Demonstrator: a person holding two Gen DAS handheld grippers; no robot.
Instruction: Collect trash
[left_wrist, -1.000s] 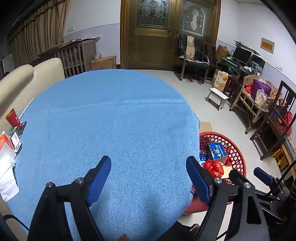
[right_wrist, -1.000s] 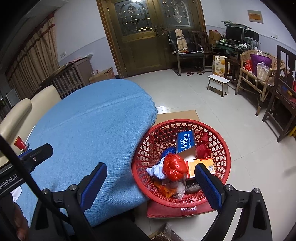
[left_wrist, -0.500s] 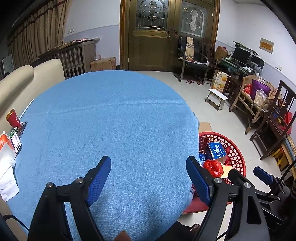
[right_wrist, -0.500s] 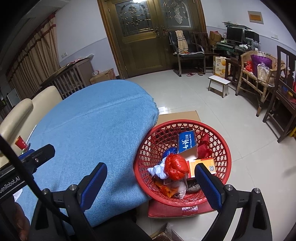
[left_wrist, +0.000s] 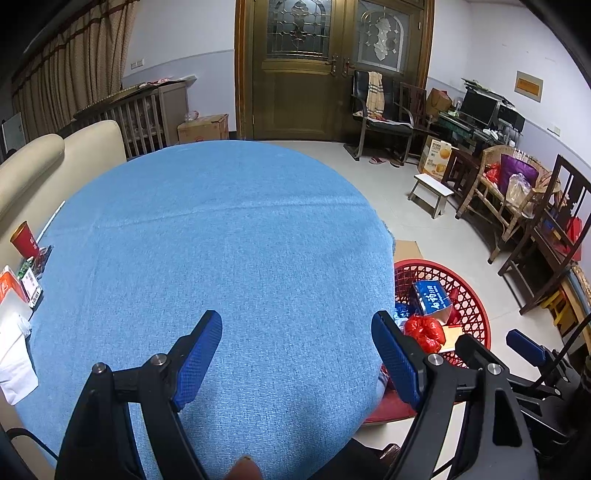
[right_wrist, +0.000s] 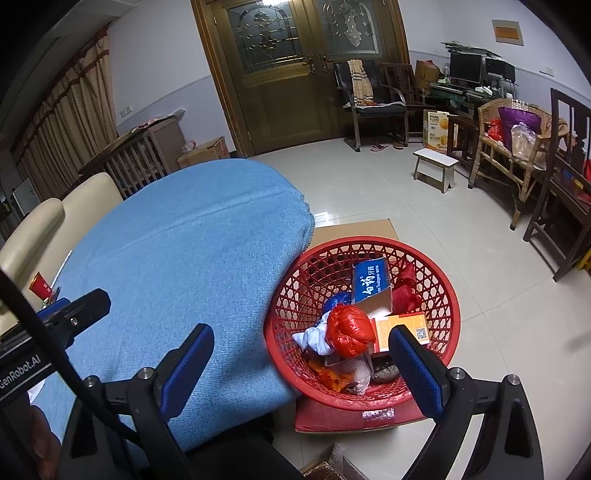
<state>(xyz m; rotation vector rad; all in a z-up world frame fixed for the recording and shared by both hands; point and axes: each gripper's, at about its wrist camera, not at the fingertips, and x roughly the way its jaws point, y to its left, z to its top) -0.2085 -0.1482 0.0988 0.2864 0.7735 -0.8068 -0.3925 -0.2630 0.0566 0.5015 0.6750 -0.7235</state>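
Left gripper (left_wrist: 297, 332): blue-padded jaws spread wide over the blue woven tablecloth (left_wrist: 221, 240), holding nothing.
Right gripper (right_wrist: 301, 343): jaws wide apart, empty, above the table edge and basket.
Baskets: one round red plastic lattice basket (right_wrist: 439, 280) on flat cardboard on the floor, beside the table.
Trash in basket: one blue carton (right_wrist: 371, 282), one crumpled red bag (right_wrist: 349, 328), one orange packet (right_wrist: 402, 325), white scraps.
Left view only: red paper cup (left_wrist: 24, 240), packets and white tissue at the table's left edge.
Right view only: the basket's whole inside.

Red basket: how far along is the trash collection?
Done: the red basket holds a blue box, a red bag and wrappers. In hand: nothing; left gripper and right gripper are open. Left: possibly the clutter at the tablecloth edge.
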